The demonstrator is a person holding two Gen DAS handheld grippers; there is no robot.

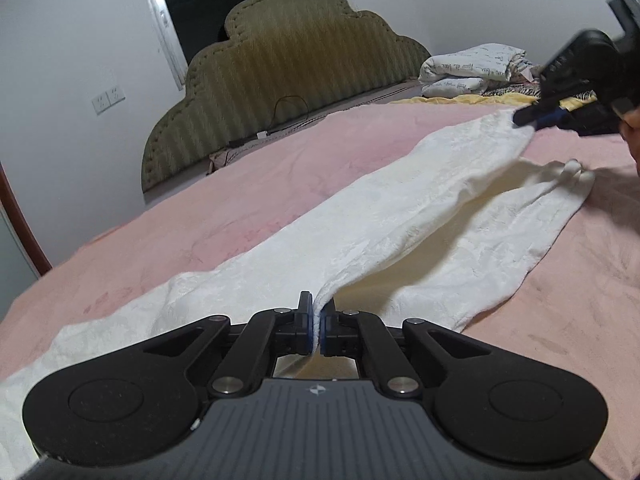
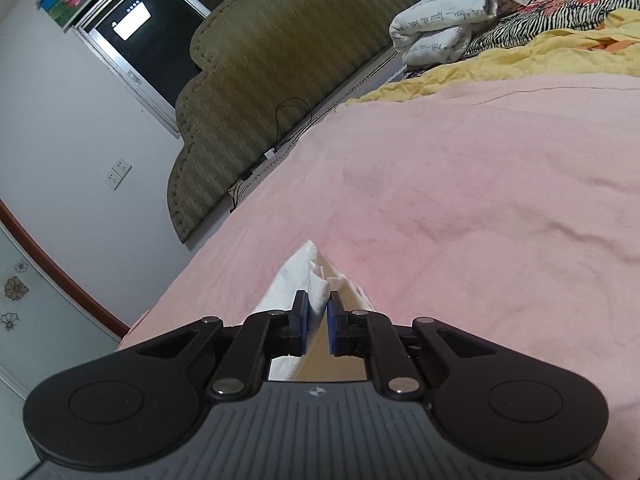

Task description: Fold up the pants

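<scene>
Pants span both pinched jaws only in left view.

The left claw, a black two-finger linkage with blue pads, is pointing toward twelve o'clock and tilting slightly downward, its jaws pressing together on a ridge of white fabric. The right claw, of the same black build, is also angling gently down, its blue pads nearly meeting and pinching a white cloth corner. In the left wrist view, the right claw is reaching in from two o'clock, a bit of the person's hand showing behind it.
</scene>
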